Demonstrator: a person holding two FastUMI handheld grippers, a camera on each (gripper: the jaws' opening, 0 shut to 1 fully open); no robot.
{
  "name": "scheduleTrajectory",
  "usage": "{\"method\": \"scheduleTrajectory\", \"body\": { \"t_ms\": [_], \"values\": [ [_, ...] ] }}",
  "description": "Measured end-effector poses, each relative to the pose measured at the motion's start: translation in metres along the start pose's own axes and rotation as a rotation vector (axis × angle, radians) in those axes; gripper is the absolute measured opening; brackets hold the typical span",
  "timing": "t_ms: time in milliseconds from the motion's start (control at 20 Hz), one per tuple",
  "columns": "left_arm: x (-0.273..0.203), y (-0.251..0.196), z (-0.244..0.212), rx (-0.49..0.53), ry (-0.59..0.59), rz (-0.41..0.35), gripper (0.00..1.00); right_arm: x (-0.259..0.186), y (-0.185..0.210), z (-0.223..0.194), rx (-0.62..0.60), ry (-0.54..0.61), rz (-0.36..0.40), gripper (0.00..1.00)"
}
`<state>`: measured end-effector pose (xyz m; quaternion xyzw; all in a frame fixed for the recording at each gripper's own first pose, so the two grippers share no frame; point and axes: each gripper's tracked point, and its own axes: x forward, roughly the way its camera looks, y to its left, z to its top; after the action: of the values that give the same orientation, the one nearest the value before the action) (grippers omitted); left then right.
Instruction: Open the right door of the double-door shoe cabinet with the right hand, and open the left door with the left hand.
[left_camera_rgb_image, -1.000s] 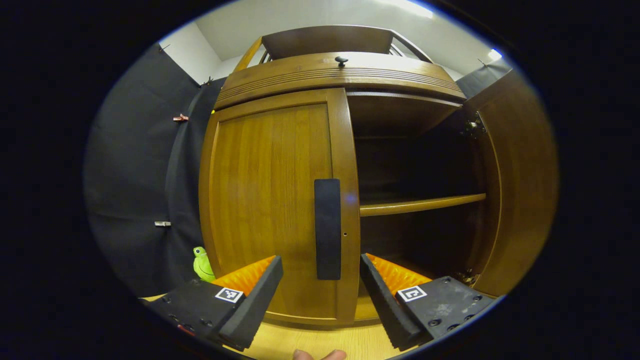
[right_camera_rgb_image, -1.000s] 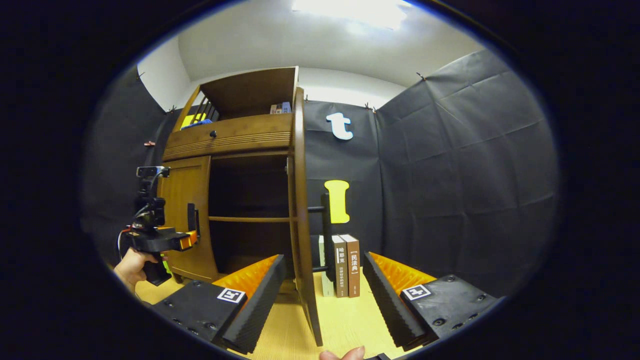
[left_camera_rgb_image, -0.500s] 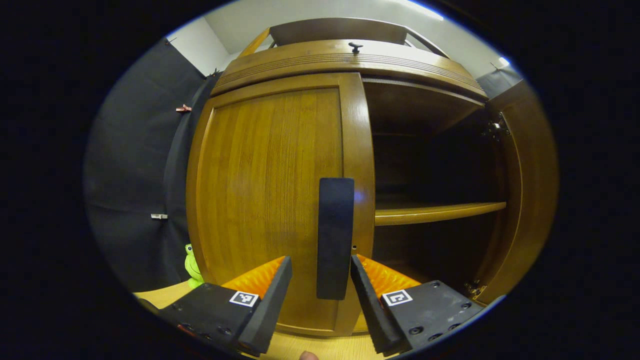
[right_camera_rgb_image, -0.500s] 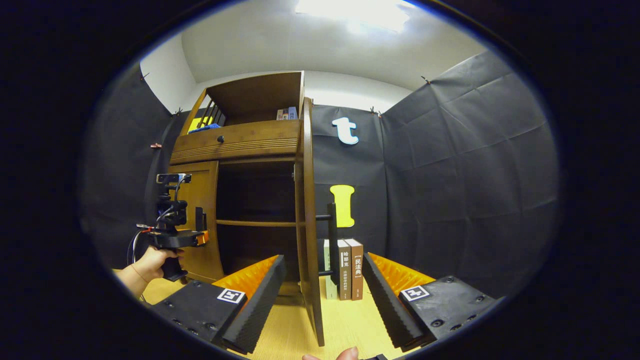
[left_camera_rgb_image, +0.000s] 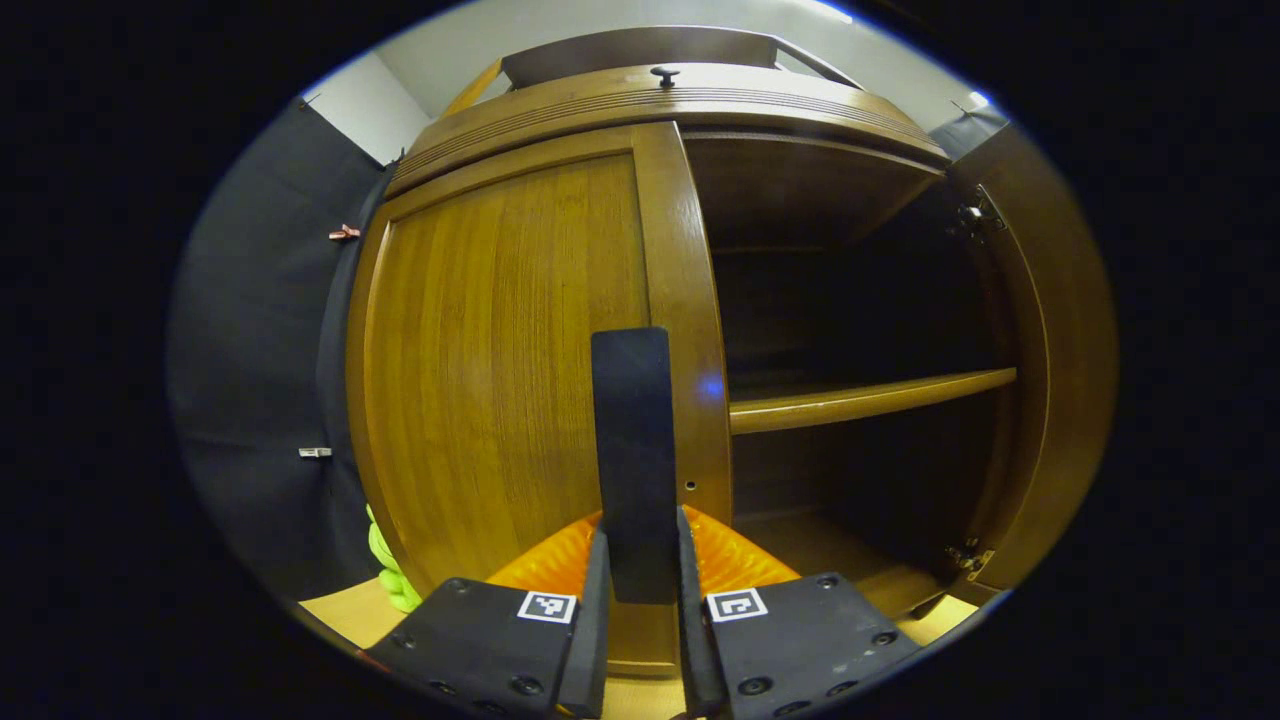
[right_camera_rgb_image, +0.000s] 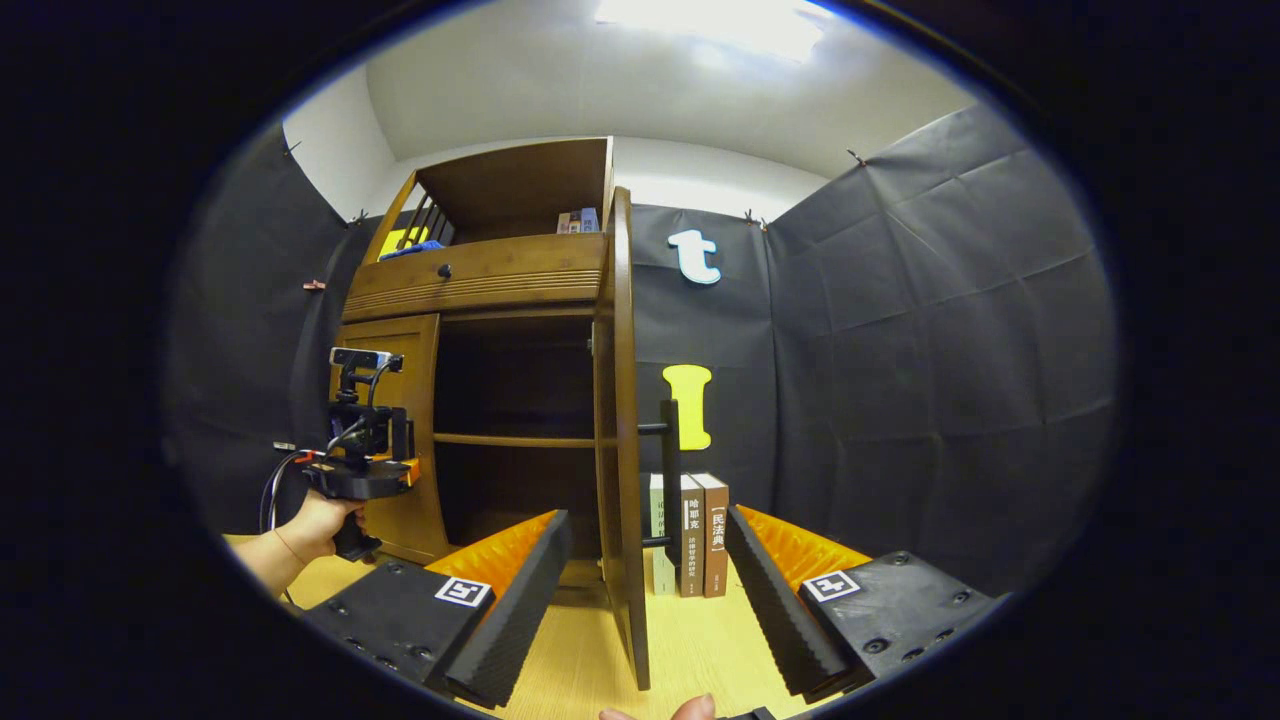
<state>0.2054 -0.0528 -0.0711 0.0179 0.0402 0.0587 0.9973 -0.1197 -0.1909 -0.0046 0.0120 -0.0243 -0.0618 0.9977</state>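
The wooden shoe cabinet (left_camera_rgb_image: 660, 100) fills the left gripper view. Its left door (left_camera_rgb_image: 500, 340) sits flush in the frame. My left gripper (left_camera_rgb_image: 640, 600) is shut on that door's black vertical handle (left_camera_rgb_image: 632, 440), with both fingers pressing its lower end. The right door (left_camera_rgb_image: 1060, 350) stands swung wide, baring a dark interior with one shelf (left_camera_rgb_image: 870, 395). In the right gripper view that door (right_camera_rgb_image: 625, 430) shows edge-on with its black handle (right_camera_rgb_image: 670, 470). My right gripper (right_camera_rgb_image: 645, 590) is open, its fingers on either side of the door's edge and apart from it. The left gripper (right_camera_rgb_image: 365, 465) is at the left door, held by a hand (right_camera_rgb_image: 310, 525).
Three upright books (right_camera_rgb_image: 690, 535) stand on the pale wooden floor (right_camera_rgb_image: 690, 640) behind the open right door. A green toy (left_camera_rgb_image: 385, 575) sits at the cabinet's lower left corner. A drawer with a small black knob (left_camera_rgb_image: 663, 73) runs above the doors. Black cloth walls close in on both sides.
My left gripper moved up to the left door's handle and went from open to shut on it. The right gripper stayed open near the right door's edge, barely shifting.
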Motion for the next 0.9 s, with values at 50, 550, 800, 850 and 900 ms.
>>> {"method": "scheduleTrajectory", "body": {
  "t_ms": [50,550,800,850,900],
  "values": [
    [-0.004,0.001,0.0,-0.009,0.007,-0.018,0.34,0.0,0.002,0.0,0.004,0.001,0.004,0.97],
    [-0.081,0.028,0.003,-0.014,0.021,-0.098,0.27,-0.005,0.023,-0.004,-0.004,0.018,0.045,0.97],
    [-0.121,0.056,0.004,-0.04,0.021,-0.108,0.29,-0.005,0.03,-0.007,-0.01,0.025,0.052,0.97],
    [-0.128,0.063,0.002,-0.051,0.026,-0.106,0.31,-0.005,0.032,-0.009,-0.011,0.03,0.056,0.97],
    [-0.135,0.068,0.002,-0.062,0.021,-0.104,0.27,-0.005,0.032,-0.011,-0.014,0.032,0.055,0.97]
  ]
}}
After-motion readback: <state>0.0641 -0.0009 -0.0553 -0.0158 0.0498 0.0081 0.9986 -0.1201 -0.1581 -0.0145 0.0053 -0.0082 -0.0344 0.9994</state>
